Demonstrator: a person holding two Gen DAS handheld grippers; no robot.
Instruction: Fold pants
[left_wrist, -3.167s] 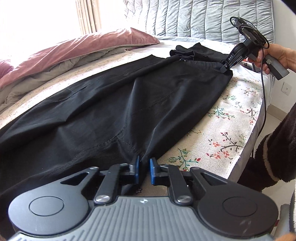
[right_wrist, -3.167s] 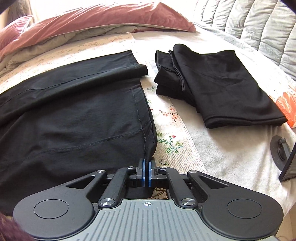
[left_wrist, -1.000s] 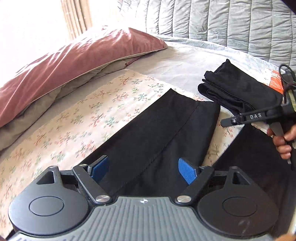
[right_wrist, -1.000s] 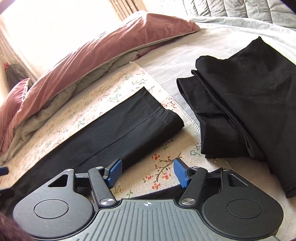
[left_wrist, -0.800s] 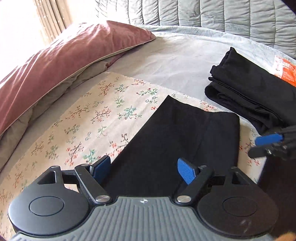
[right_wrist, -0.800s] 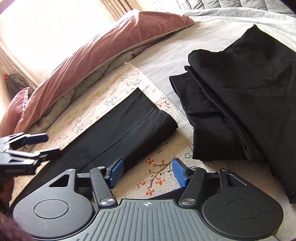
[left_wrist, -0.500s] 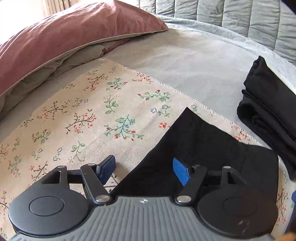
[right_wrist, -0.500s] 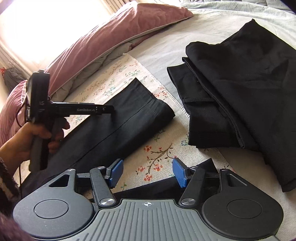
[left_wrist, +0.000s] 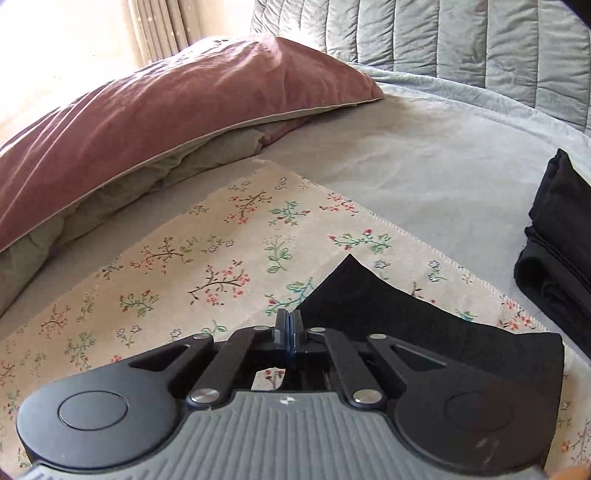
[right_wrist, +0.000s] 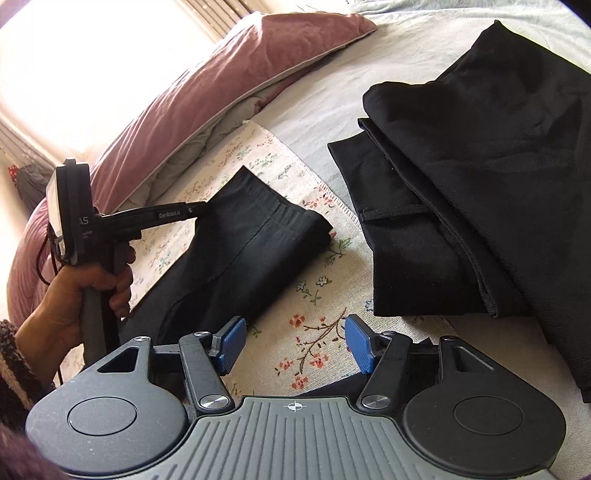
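The black pants (right_wrist: 236, 251) lie on the floral cloth (right_wrist: 317, 291), leg end toward the far side. In the left wrist view the leg hem (left_wrist: 424, 325) spreads to the right of my left gripper (left_wrist: 290, 325), which is shut on the hem's left edge. The right wrist view shows the left gripper (right_wrist: 201, 208) from the side, its tips at the hem's far corner. My right gripper (right_wrist: 293, 341) is open and empty above the cloth, just right of the leg; a bit of black fabric shows under its body.
A stack of folded black garments (right_wrist: 480, 184) lies on the grey sheet to the right, also seen in the left wrist view (left_wrist: 557, 258). A maroon pillow (left_wrist: 166, 122) lies at the far left. A quilted grey headboard (left_wrist: 461, 40) is behind.
My left gripper has moved to the leg hem's left edge and closed on it. My right gripper has stayed open and barely moved.
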